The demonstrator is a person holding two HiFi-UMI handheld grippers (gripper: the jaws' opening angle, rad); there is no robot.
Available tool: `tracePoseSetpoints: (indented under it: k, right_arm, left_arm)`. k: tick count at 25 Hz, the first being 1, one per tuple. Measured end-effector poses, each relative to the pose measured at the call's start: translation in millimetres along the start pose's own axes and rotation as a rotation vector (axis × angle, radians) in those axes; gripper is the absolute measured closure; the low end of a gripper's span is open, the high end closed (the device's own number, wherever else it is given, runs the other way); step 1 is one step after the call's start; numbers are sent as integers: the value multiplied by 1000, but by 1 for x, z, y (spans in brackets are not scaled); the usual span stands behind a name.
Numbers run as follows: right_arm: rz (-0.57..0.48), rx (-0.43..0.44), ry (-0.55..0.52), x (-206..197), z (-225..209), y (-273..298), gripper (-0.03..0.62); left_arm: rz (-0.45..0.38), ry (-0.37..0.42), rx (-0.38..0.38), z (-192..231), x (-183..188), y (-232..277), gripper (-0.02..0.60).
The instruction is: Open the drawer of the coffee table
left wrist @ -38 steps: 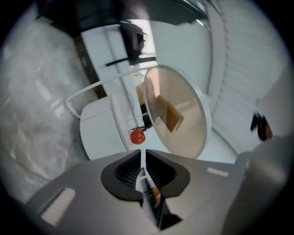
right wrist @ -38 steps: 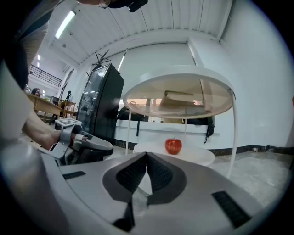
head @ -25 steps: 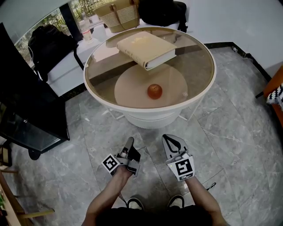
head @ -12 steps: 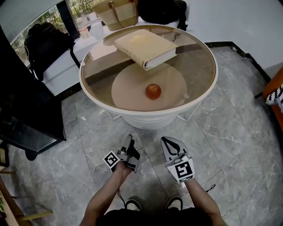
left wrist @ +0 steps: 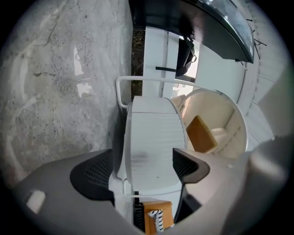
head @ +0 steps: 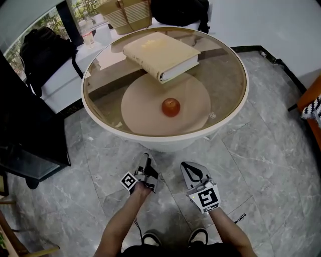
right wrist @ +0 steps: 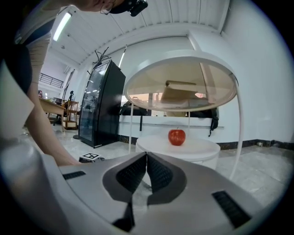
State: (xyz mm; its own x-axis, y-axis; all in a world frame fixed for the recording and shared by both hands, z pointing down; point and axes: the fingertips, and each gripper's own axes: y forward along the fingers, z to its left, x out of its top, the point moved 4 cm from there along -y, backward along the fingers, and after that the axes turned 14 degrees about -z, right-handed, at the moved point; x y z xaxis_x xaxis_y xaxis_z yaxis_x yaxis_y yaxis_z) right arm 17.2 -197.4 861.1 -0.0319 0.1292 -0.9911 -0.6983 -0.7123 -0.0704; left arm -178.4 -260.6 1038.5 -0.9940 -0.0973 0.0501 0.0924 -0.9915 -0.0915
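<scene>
The round coffee table [head: 100, 120] has a glass top that carries a cream book [head: 160, 55]. Beneath the glass a red apple [head: 171, 107] rests on the white lower drum [left wrist: 151, 137]. My left gripper [head: 146, 160] is low above the floor in front of the table, rolled on its side. Its jaws stand wide open [left wrist: 146, 165], and the drum's curved white front shows between them, a short way off. To its right my right gripper [head: 186, 166] is shut with nothing held [right wrist: 147, 158]. It faces the drum [right wrist: 183, 149] and the apple [right wrist: 177, 137].
A black cabinet [head: 20, 115] stands at the left. Behind the table, a white bench [head: 65, 80] holds a backpack [head: 40, 45], a woven bag [head: 125, 12] and a black bag [head: 178, 10]. An orange chair [head: 311, 100] sits at the right. My shoes [head: 150, 238] are on grey marble floor.
My left gripper has sunk toward the floor and edged closer to the table. The right one has barely moved. The head view has shifted forward over the table.
</scene>
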Motion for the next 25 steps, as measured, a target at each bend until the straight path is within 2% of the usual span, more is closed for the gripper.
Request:
tracePoseSetpoints:
  k: [5,11,20,25]
  right_arm:
    - [3,23,8,-5,6,3,588]
    - [17,33,28,-14,5,5,588]
    - [39,27,60,-26,0,5,588]
    - [41,17,76,-31,-2,4,588]
  left_arm:
    - [3,-42,-78,4,2,14,192]
    - [-6,-48,-101,10,2,33,193]
    - [-5,-119,-182,9,0,46,193]
    - [-38,-149,-213,2,4,52,193]
